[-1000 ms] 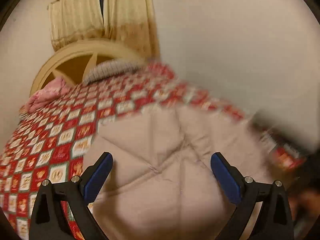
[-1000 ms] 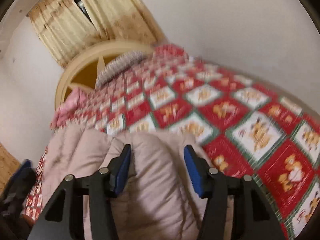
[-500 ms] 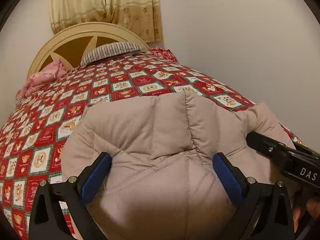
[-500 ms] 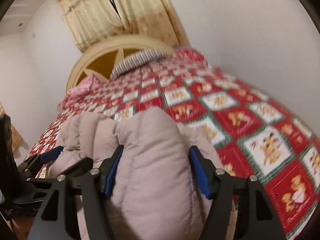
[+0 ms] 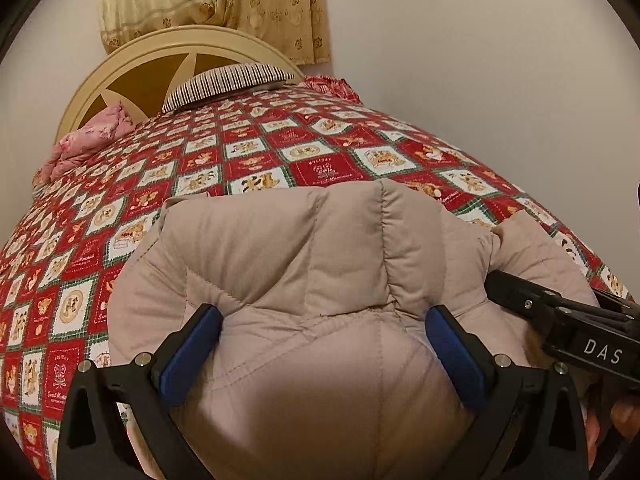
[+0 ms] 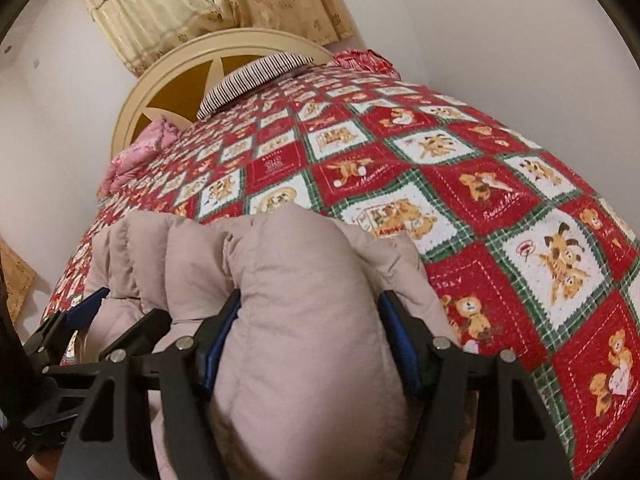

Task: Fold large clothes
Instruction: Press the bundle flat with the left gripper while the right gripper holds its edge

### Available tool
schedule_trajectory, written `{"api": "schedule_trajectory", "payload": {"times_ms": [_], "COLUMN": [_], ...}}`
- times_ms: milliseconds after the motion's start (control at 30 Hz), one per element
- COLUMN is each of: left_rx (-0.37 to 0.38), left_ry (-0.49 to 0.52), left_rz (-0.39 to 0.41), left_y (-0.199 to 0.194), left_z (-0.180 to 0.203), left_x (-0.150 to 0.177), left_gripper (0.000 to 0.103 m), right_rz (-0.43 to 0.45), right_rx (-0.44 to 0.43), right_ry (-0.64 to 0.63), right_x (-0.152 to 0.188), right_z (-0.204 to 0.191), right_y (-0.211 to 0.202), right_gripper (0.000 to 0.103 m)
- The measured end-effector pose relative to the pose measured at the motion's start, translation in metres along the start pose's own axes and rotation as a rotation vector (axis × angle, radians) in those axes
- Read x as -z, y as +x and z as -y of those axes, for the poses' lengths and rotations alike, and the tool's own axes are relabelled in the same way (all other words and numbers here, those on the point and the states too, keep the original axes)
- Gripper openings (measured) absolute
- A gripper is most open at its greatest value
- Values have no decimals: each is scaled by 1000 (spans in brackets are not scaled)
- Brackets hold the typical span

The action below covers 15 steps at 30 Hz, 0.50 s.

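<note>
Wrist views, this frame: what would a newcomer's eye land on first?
First the puffy beige quilted jacket, bulging up between the blue pads of both grippers at the near edge of the bed; the left gripper and right gripper each have a fold of it between their fingers. Next the loud red-and-white teddy-bear quilt covering the whole bed. Behind it, a striped pillow sits against the cream round headboard under yellow curtains.

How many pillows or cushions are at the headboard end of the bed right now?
2: a black-and-white striped pillow against the cream headboard, and a crumpled pink floral cushion or bedding left of it. More may hide under the red patchwork quilt.
</note>
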<state>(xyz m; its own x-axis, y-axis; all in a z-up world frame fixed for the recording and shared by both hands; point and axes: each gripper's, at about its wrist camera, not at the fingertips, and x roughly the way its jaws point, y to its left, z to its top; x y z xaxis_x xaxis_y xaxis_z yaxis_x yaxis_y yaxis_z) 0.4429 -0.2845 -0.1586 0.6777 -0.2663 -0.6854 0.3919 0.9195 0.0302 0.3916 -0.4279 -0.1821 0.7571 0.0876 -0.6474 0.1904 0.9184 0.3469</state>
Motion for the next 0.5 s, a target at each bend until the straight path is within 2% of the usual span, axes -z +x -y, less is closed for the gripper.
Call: {"api": "schedule_trajectory", "payload": {"times_ms": [500], "left_rx": [1], "left_ry": [-10], "left_rz": [-42], "left_y": [14], "left_z": [-3], "left_x": [-1], "left_gripper": [102], "right_rz": [-59], "right_rx": [34], "right_ry": [5], "right_x": [-4], "right_z": [-1], "right_y": [14], "right_gripper": [71]}}
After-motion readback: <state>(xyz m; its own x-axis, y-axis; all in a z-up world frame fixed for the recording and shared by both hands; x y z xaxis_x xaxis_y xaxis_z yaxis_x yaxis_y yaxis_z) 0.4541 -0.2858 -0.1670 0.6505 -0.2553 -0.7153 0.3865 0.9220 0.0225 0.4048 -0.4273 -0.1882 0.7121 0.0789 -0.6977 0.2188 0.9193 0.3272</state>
